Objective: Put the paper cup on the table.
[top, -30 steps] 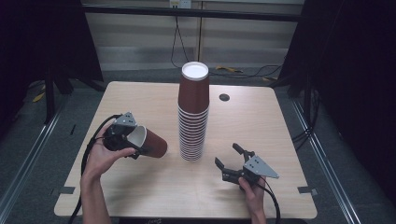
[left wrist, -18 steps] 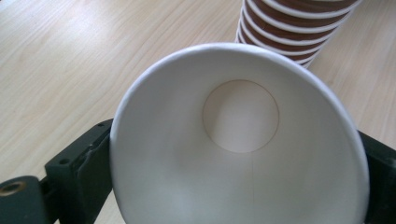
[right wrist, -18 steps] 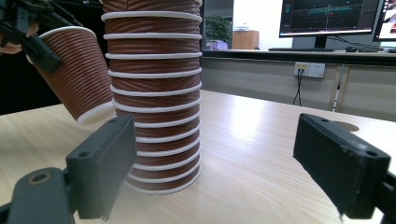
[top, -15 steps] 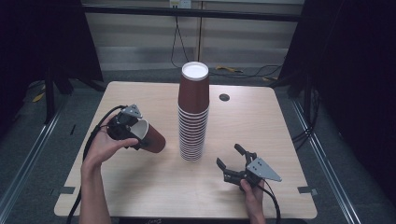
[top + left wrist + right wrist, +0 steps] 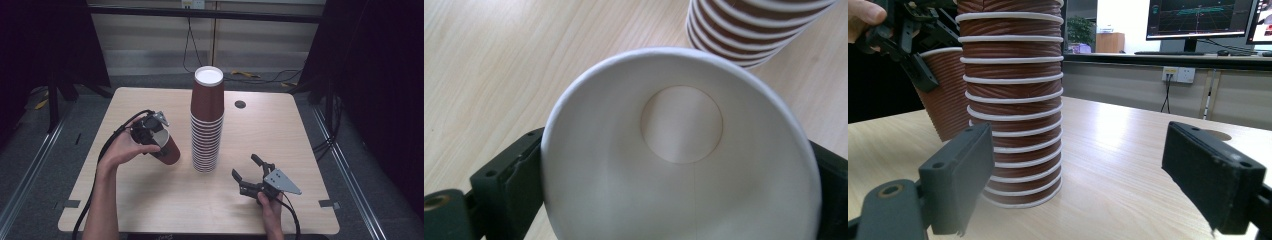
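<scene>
High view: clamped in the left gripper [image 5: 150, 131], a brown ribbed paper cup with a white inside [image 5: 166, 148]. Held tipped over, just left of the tall stack of brown paper cups [image 5: 206, 125] in the middle of the pale wooden table [image 5: 125, 200]. Not touching the stack. To the right of the stack and nearer the person, the right gripper [image 5: 245, 166], jaws wide apart, nothing between them, pointing at the bottom of the stack.

Left gripper view: looking right down into the cup's white inside, a black jaw pressed on each side of its rim. Beyond the cup, the striped bottom rims of the stack, close by.

Right gripper view: two black jaws standing far apart with the foot of the stack in the gap beyond them. Left of the stack, the held cup, hanging tilted in the other gripper.

Step in hand, most likely: bringing the one cup over to add it to the stack. Next, probably: turn the cup mouth down like the others, lift it above the top of the stack, line it up and lower it on slowly. Maybe steady the stack with the free gripper so as not to knock it over.
</scene>
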### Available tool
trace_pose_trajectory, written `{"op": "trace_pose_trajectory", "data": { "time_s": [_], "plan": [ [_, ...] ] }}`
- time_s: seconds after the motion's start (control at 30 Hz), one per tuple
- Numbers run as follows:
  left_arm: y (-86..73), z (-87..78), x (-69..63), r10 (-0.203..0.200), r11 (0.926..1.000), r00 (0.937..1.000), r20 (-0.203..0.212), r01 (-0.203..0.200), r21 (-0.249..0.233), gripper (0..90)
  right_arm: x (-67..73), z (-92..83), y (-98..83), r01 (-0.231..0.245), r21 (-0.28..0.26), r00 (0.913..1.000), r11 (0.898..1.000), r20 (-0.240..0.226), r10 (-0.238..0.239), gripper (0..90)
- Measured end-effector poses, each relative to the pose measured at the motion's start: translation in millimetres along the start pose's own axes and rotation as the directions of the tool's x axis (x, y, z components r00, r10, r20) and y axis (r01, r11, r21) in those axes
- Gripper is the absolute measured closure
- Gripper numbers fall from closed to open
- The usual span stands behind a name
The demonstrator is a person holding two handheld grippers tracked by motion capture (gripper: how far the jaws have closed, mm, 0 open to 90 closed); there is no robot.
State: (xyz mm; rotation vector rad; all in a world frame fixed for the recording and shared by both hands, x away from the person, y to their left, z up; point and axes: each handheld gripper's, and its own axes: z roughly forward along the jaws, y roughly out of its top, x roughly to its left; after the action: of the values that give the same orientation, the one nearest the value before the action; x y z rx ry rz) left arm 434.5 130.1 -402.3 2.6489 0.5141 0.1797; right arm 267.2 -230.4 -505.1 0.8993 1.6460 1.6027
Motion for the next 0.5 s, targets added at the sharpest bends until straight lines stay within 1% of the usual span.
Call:
{"op": "trace_pose_trajectory", "data": {
  "time_s": [0.03,0.13,0.17,0.2,0.23,0.27,0.3,0.33,0.37,0.4,0.43,0.47,0.5],
  "plan": [
    [1.6,1.0,0.6,0.002,0.9997,0.9999,-0.014,-0.002,0.024,4.8,0.0,0.0,0.0,0.000,-0.001,1.0000,1.000,0.001,0.000,13.0],
    [4.0,5.5,-0.5,0.005,0.9985,0.9997,-0.022,-0.004,0.054,4.5,0.1,0.1,0.0,0.000,-0.002,1.0000,1.000,0.003,0.000,13.0],
    [4.5,7.7,-0.5,0.019,0.9978,0.9995,-0.026,-0.017,0.064,4.4,0.0,0.0,0.0,0.000,0.000,1.0000,1.000,0.004,0.000,13.2],
    [4.7,8.7,-0.5,0.021,0.9981,0.9994,-0.026,-0.020,0.058,3.5,0.0,0.1,0.0,0.000,-0.002,1.0000,1.000,0.007,0.000,13.3],
    [5.1,9.6,-1.4,0.008,0.9988,0.9996,-0.028,-0.007,0.048,3.9,0.1,0.1,0.0,0.000,-0.001,1.0000,1.000,0.007,0.000,13.3],
    [5.7,9.8,-1.2,0.017,0.9987,0.9995,-0.027,-0.016,0.048,3.8,0.1,0.1,0.0,0.000,-0.001,1.0000,1.000,0.007,0.000,13.3],
    [6.2,10.6,-2.5,0.015,0.9990,0.9994,-0.032,-0.014,0.044,3.7,0.2,0.1,0.0,0.000,-0.001,1.0000,1.000,0.008,0.000,13.3],
    [7.0,10.6,-2.0,0.034,0.9982,0.9990,-0.029,-0.032,0.051,3.4,0.2,0.1,0.0,0.000,-0.002,1.0000,1.000,0.009,0.000,13.2],
    [7.2,12.1,-3.2,0.022,0.9990,0.9994,-0.027,-0.021,0.040,3.3,0.2,0.1,0.0,0.000,-0.001,1.0000,1.000,0.009,0.000,13.3],
    [7.7,13.4,-2.6,0.028,0.9990,0.9994,-0.019,-0.027,0.035,3.4,0.2,0.1,0.0,0.000,-0.001,1.0000,1.000,0.009,0.000,13.2],
    [7.8,14.8,-3.1,0.019,0.9995,0.9997,-0.014,-0.019,0.024,3.6,0.2,0.1,0.0,0.000,-0.001,1.0000,1.000,0.009,0.000,13.3],
    [7.4,15.6,-2.9,0.025,0.9996,0.9996,-0.013,-0.025,0.016,3.9,0.2,0.1,-0.1,0.000,-0.002,1.0000,1.000,0.009,0.000,13.2],
    [6.6,16.9,-3.1,0.021,0.9998,0.9997,-0.009,-0.021,0.001,4.0,0.2,0.1,-0.1,0.000,-0.002,1.0000,1.000,0.009,0.000,13.2]
  ]
}}
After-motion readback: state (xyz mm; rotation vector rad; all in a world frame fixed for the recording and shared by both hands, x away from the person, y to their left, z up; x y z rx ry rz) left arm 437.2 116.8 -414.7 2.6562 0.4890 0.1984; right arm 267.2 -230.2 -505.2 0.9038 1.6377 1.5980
